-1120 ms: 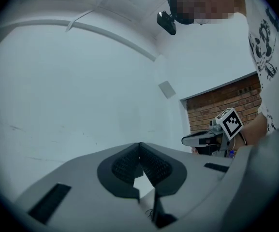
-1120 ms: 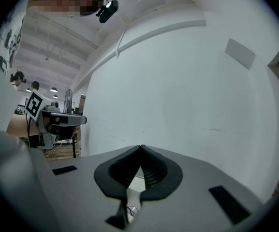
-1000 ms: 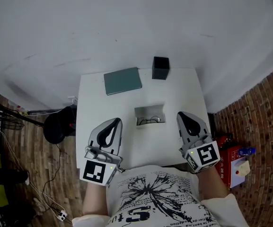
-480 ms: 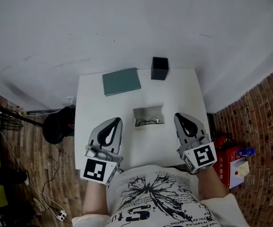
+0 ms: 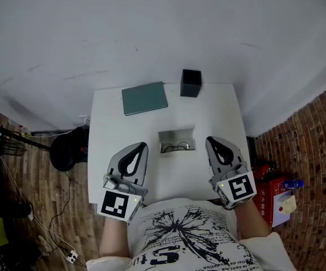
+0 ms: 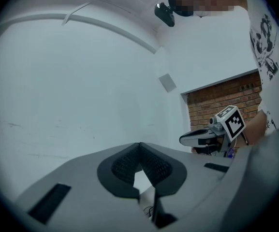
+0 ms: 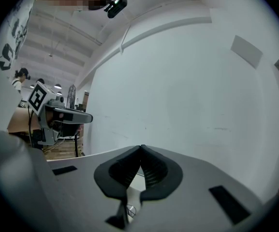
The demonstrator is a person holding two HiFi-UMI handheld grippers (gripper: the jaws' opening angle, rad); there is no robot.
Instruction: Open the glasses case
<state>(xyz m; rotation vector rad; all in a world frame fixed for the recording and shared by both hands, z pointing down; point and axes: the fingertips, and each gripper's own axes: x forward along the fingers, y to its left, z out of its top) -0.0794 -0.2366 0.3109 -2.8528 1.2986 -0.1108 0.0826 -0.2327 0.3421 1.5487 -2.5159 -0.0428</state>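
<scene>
A flat teal glasses case (image 5: 144, 98) lies closed at the far left of the small white table (image 5: 109, 129). A pair of glasses rests in a pale open tray (image 5: 177, 140) at the table's middle. My left gripper (image 5: 140, 146) hovers over the near left of the table, left of the tray, shut with nothing in it; its pads meet in the left gripper view (image 6: 139, 144). My right gripper (image 5: 210, 141) is over the near right, beside the tray, also shut and empty (image 7: 141, 147). Both stand well short of the case.
A black cube-shaped box (image 5: 191, 82) stands at the table's far edge, right of the case. A white wall rises behind the table. A black stool (image 5: 66, 149) stands on the floor to the left, and red items (image 5: 271, 188) to the right.
</scene>
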